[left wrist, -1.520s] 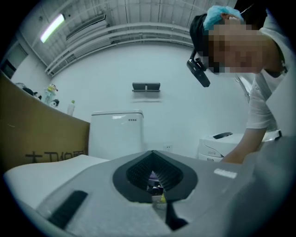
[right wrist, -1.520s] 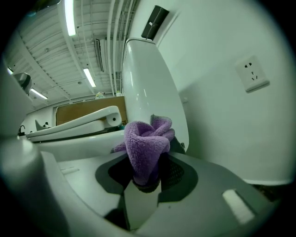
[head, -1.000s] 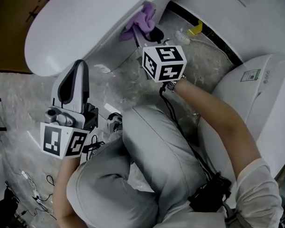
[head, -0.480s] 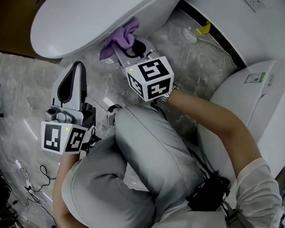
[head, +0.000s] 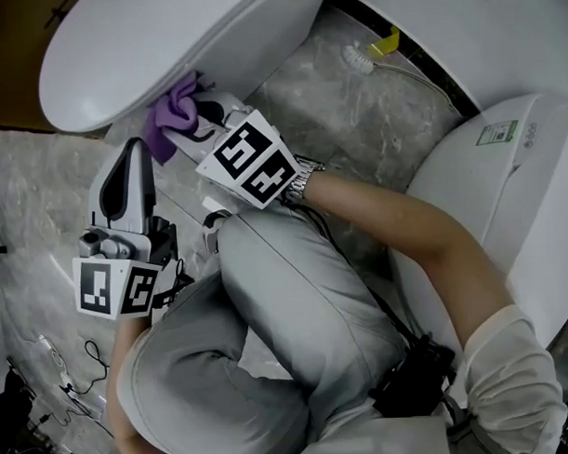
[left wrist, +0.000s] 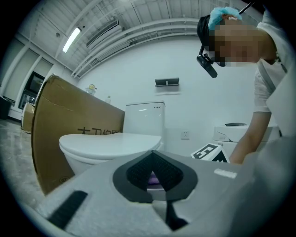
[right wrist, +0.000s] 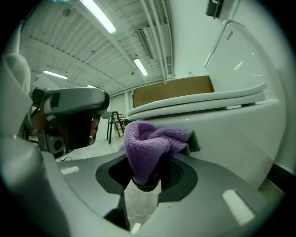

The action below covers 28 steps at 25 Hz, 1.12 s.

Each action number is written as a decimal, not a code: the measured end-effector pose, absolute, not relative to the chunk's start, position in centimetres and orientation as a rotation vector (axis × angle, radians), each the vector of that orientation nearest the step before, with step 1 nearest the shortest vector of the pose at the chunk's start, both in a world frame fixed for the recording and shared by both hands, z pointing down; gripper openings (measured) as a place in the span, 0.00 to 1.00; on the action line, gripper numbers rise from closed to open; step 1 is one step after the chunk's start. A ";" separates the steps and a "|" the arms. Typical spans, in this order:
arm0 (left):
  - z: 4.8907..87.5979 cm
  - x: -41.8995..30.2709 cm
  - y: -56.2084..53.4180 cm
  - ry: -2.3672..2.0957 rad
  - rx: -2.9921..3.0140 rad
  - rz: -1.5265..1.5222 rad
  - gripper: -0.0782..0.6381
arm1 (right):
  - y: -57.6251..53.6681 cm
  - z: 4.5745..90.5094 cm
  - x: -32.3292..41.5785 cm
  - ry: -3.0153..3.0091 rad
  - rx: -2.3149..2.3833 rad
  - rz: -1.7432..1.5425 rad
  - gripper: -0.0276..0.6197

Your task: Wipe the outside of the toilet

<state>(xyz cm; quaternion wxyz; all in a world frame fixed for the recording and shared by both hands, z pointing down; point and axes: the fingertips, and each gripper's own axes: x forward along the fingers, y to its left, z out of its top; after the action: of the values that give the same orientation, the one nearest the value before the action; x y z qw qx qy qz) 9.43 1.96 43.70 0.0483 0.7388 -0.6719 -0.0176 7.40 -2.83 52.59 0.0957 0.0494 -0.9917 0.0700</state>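
Grey marble floor (head: 355,116) lies under the glossy white toilet (head: 166,49), its lid down. The person's right arm (head: 396,227) reaches forward past the knee. The right gripper (head: 189,119) is clamped on a bunched purple cloth (head: 167,123), which presses against the bowl's side. The left gripper (head: 135,154) hangs nearby, jaws together, empty.

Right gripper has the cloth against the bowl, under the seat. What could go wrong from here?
The right gripper pinches only a fold of the purple cloth; rubbing along the toilet bowl might tug it loose. The left gripper, shut and idle, sits close beside the cloth, so a stroke that way could knock into it.
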 end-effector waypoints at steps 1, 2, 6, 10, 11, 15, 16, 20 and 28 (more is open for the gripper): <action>43.7 9.6 1.8 -2.049 2.256 -0.048 0.12 | -2.4 52.8 7.4 -2.939 0.086 0.174 0.26; 43.7 9.8 1.6 -2.046 2.263 -0.044 0.12 | -2.3 53.3 7.7 -2.938 0.054 0.147 0.26; 43.5 10.7 0.3 -2.004 2.311 -0.036 0.12 | -6.5 58.2 11.7 -2.874 0.208 0.108 0.26; 44.7 12.0 -1.4 -1.911 2.348 -0.069 0.12 | -15.3 62.5 17.8 -2.798 0.586 0.183 0.26; 45.1 12.4 -1.9 -1.885 2.356 -0.073 0.12 | -17.8 63.2 19.4 -2.767 0.698 0.206 0.26; 46.6 13.9 -3.7 -1.784 2.407 -0.081 0.12 | -26.7 64.8 25.1 -2.627 1.081 0.335 0.26; 46.9 14.2 -4.1 -1.760 2.423 -0.082 0.12 | -28.5 64.8 26.2 -2.599 1.149 0.359 0.26; 47.8 14.6 -5.2 -1.689 2.440 -0.131 0.12 | -33.7 64.3 28.2 -2.510 1.308 0.362 0.26; 49.3 13.9 -5.4 -1.686 2.408 -0.197 0.12 | -36.6 64.3 25.5 -2.512 1.215 0.240 0.26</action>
<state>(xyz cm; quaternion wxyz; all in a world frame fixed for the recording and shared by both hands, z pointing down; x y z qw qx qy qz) 13.93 -5.38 49.35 0.0976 0.8135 -0.5695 -0.0667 25.48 -36.62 64.31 0.1694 0.4275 -0.8840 0.0844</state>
